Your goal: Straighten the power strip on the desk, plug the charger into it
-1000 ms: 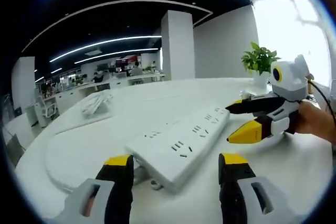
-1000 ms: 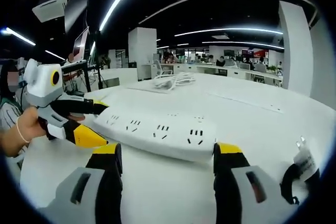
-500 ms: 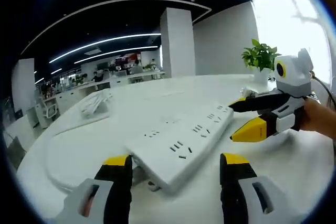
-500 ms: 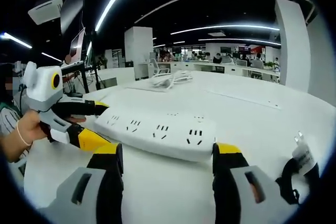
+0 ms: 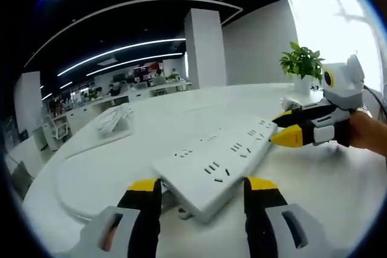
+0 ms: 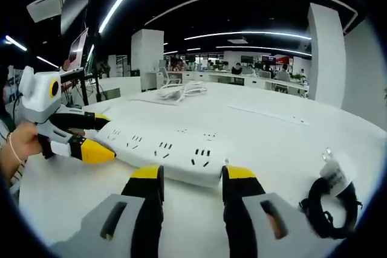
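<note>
Change: jaws of both grippers narrowed vs 0.5 s ago, strip ends drawn nearer.
Desk (image 5: 338, 179): power strip (image 5: 221, 161) lies askew, mid-desk.
Left gripper (image 5: 202, 188): pinched on near end.
Right gripper (image 6: 191, 176): pinched on opposite end.
Charger (image 6: 335, 200): beside strip, well apart.
Tip: both ends to be turned together, evenly.
Unclear: contact of pads hidden; strip's cable hard to trace.

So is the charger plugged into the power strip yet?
No. The charger lies loose on the desk, apart from the power strip.
</note>
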### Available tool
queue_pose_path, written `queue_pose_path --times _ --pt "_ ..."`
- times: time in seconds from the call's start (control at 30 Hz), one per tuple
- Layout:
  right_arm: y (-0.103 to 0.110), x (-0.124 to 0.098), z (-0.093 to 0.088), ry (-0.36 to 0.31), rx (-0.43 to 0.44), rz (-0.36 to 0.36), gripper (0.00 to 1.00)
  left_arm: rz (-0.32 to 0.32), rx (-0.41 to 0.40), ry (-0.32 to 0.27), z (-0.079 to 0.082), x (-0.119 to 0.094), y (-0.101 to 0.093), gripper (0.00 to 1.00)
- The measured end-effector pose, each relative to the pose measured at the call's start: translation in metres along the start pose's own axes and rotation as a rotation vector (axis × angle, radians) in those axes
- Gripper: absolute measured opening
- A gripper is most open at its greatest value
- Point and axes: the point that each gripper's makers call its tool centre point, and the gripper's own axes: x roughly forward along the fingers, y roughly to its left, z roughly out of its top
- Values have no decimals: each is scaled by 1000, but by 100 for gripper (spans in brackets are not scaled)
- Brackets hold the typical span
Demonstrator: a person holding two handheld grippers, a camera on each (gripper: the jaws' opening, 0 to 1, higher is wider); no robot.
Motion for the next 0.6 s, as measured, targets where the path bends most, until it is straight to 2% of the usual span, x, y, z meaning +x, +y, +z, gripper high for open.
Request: queue_pose_path --times 0.27,0.6 --pt "2 -1 0 7 -13 -18 37 -22 6 9 -3 -5 -6 54" --pt "9 -14 -7 18 -48 -71 37 -63 25 13 -6 -9 -12 53"
